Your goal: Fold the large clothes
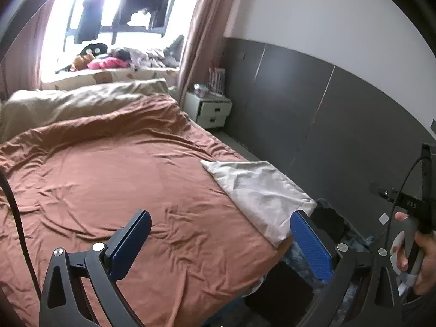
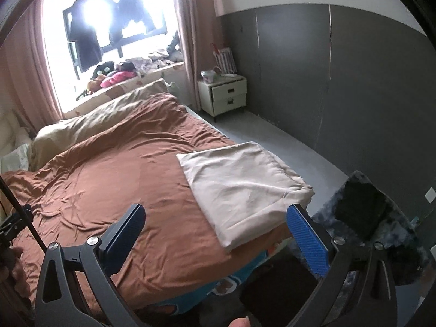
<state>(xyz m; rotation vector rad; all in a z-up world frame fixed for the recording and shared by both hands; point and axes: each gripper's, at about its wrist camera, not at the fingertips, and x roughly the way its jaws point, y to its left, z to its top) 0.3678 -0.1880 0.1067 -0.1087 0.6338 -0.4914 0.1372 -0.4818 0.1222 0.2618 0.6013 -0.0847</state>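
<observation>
Lying beyond both empty grippers' fingers, folded cloth.

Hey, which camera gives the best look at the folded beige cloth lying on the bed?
The right wrist view: the folded beige cloth shows whole, with its layered edges visible at the corner of the bed. The left wrist view shows it flatter and at a steeper slant, its near corner beside a gripper finger.

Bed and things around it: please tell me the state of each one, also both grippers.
Beige cloth: folded, lying flat near the bed's corner.
Brown cover: spread, wrinkled.
Nightstand: both drawers closed.
Curtains: drawn apart.
Left gripper: open, empty.
Right gripper: open, empty.
</observation>
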